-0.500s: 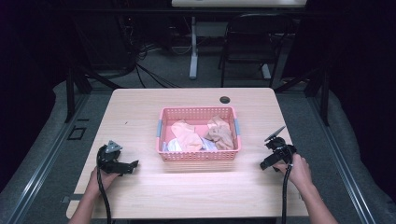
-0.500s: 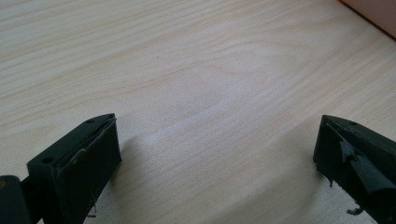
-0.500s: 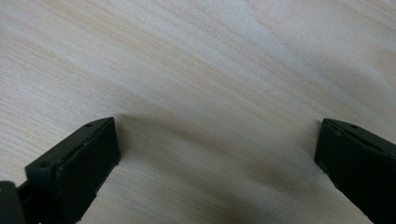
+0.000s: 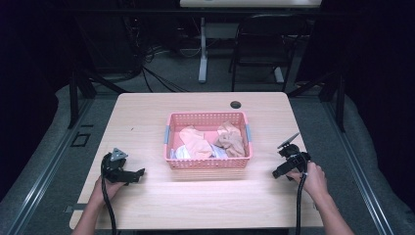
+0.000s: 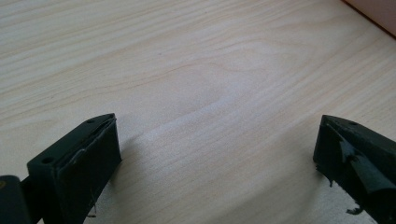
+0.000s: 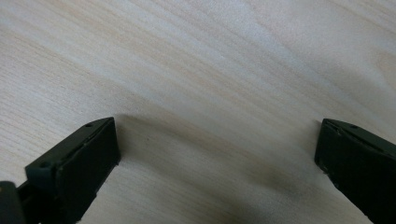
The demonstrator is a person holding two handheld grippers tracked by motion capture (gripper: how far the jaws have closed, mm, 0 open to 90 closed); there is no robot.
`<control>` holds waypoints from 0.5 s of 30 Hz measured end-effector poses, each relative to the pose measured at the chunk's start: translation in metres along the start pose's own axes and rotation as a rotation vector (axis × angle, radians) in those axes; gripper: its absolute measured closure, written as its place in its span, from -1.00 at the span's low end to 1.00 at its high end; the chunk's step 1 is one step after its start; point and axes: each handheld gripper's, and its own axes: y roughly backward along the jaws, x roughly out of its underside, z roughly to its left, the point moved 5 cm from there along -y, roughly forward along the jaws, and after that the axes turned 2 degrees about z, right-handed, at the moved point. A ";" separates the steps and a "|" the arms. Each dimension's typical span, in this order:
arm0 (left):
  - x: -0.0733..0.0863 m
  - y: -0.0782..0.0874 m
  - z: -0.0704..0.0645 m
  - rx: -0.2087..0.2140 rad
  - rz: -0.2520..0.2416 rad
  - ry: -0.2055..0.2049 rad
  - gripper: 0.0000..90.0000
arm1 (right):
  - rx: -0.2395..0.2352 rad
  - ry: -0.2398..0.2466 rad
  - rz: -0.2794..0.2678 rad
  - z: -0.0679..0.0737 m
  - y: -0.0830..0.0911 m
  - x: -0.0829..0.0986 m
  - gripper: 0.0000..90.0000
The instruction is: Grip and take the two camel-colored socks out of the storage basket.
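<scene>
Clothes [image 4: 210,142] lie heaped in the pink basket [image 4: 208,163] mid-table, while my left gripper [image 4: 138,173] and right gripper [image 4: 277,172] rest either side, jaws wide apart and empty, likely poised to reach in; my gripper views show bare wood grain [image 6: 210,70], the high view the whole layout.

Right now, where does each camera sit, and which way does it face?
High view: above the person's side, looking forward and down on the table, basket and clothes; forearms, left gripper, right gripper.
Left gripper view: on the left gripper, facing bare tabletop, basket corner top right; jaws apart.
Right gripper view: on the right gripper, facing tabletop; jaws apart.
Shared: the same pale wood.
</scene>
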 end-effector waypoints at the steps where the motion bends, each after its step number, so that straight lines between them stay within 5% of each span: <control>1: 0.000 0.000 0.000 0.002 0.002 -0.002 -0.99 | -0.004 0.014 0.008 -0.001 0.000 0.000 -1.00; 5: 0.000 0.000 0.000 0.004 0.001 -0.001 -1.00 | 0.004 0.043 0.066 -0.003 0.002 -0.003 -1.00; 7: 0.000 0.000 0.000 0.006 0.000 -0.001 -1.00 | -0.012 0.013 0.030 0.000 0.002 -0.004 -1.00; 10: 0.000 0.000 0.000 0.005 0.001 -0.001 -1.00 | -0.010 0.041 0.061 -0.001 0.008 -0.004 -1.00; 11: 0.000 0.000 0.000 0.004 0.002 -0.002 -1.00 | -0.018 0.025 0.023 0.000 0.010 -0.005 -1.00; 12: 0.000 0.000 0.000 0.004 0.002 -0.002 -1.00 | 0.003 0.088 0.093 -0.005 0.018 -0.004 -1.00; 13: 0.000 0.000 0.000 0.004 0.002 -0.002 -1.00 | 0.003 0.088 0.093 -0.005 0.018 -0.004 -1.00; 15: 0.000 0.000 0.000 0.004 0.002 -0.002 -1.00 | -0.053 -0.036 -0.086 0.003 0.015 -0.007 -1.00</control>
